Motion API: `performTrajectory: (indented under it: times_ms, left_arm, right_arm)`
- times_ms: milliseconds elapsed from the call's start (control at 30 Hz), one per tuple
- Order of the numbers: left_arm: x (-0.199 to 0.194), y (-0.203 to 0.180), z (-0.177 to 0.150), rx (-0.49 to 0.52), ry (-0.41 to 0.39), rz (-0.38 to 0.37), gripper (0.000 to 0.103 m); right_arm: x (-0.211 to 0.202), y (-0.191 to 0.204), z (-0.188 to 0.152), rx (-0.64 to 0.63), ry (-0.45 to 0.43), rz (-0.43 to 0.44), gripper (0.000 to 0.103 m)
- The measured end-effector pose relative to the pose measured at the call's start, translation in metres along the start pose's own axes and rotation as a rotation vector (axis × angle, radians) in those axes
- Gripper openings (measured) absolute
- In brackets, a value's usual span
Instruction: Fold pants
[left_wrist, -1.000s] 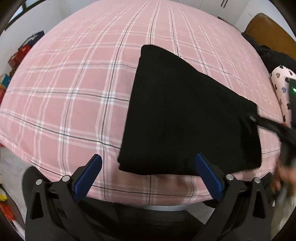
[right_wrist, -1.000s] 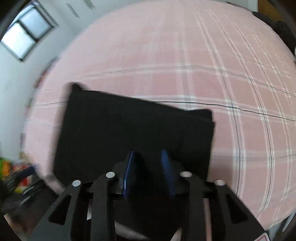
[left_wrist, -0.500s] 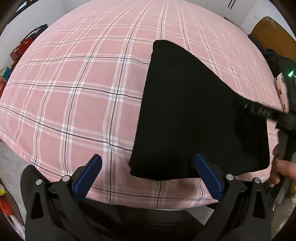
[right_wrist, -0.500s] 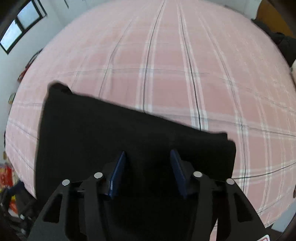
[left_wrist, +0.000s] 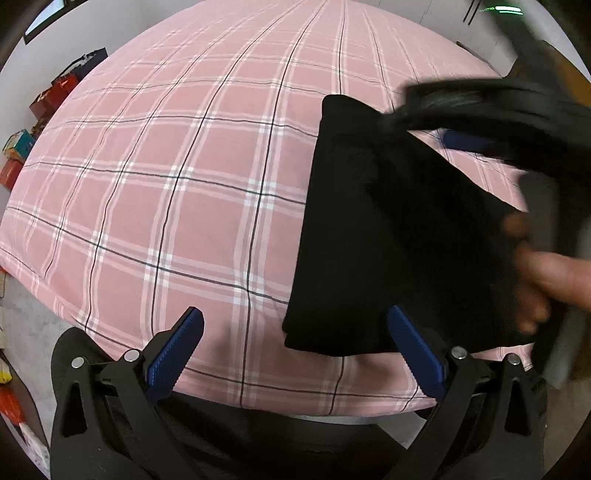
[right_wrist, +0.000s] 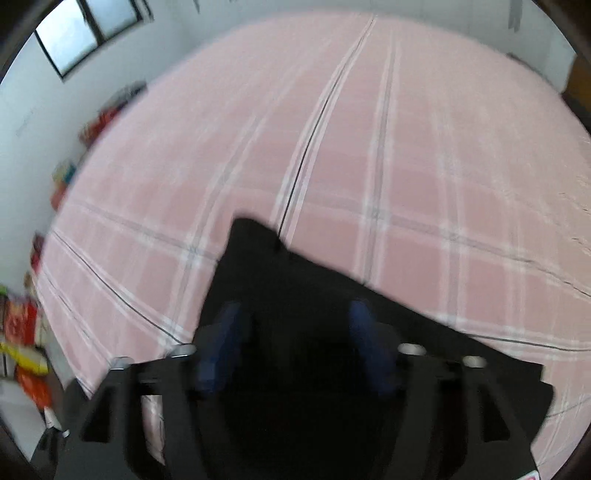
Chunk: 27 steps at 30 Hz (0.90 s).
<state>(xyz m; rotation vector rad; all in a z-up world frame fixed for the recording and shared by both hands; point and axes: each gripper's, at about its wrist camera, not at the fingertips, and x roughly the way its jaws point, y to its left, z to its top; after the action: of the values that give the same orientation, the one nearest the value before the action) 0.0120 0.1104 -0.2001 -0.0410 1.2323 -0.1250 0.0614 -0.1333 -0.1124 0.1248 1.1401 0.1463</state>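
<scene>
Folded black pants lie flat on the pink plaid bed, near its front edge. Left hand-held gripper: blue pads spread wide apart, holding nothing, hovering at the bed's front edge beside the pants' near corner. Right hand-held gripper: fingers apart above the pants, view blurred; contact cannot be determined.

The pants are a matt black cloth with a faint fine knit texture, folded flat. Under them the bedsheet is soft woven cloth, pink with white and dark check lines, dull in finish. The left gripper has matt black plastic arms, ribbed blue pads that look rubbery, and small shiny metal rivets.
</scene>
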Motion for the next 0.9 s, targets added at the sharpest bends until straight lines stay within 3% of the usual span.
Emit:
performTrajectory:
  times_ms: [133, 267, 367, 433, 467, 567, 700, 767, 833, 900]
  left_arm:
    - [0.005, -0.007, 0.001, 0.017, 0.009, -0.002, 0.098]
    - [0.008, -0.015, -0.001, 0.038, 0.016, 0.001, 0.098]
    - [0.009, -0.023, -0.004, 0.057, 0.026, 0.015, 0.098]
    - [0.009, -0.029, -0.006, 0.072, 0.031, 0.024, 0.098]
    - [0.009, -0.031, -0.008, 0.080, 0.030, 0.028, 0.098]
    - [0.007, -0.038, -0.011, 0.108, 0.032, 0.051, 0.098]
    - [0.010, -0.036, -0.011, 0.105, 0.043, 0.047, 0.098]
    - [0.014, -0.030, -0.010, 0.067, 0.060, 0.014, 0.098]
    - [0.020, -0.022, -0.008, 0.027, 0.071, -0.005, 0.098]
    - [0.025, -0.016, -0.007, 0.003, 0.085, -0.004, 0.098]
  right_arm:
    - [-0.036, -0.058, -0.047, 0.119, 0.016, -0.159, 0.096]
    - [-0.061, -0.104, -0.085, 0.266, -0.007, -0.084, 0.096]
    - [-0.045, -0.119, -0.103, 0.242, 0.034, -0.102, 0.094]
    - [-0.010, -0.123, -0.120, 0.217, 0.149, -0.110, 0.097]
    - [0.004, -0.132, -0.130, 0.242, 0.185, -0.064, 0.098]
    - [-0.006, -0.141, -0.135, 0.302, 0.139, -0.021, 0.098]
    - [-0.031, -0.154, -0.153, 0.348, 0.056, -0.025, 0.098]
    - [-0.030, -0.166, -0.164, 0.377, 0.070, -0.013, 0.098]
    - [-0.022, -0.173, -0.178, 0.439, 0.107, 0.076, 0.098]
    - [-0.021, -0.171, -0.186, 0.457, 0.099, 0.104, 0.098]
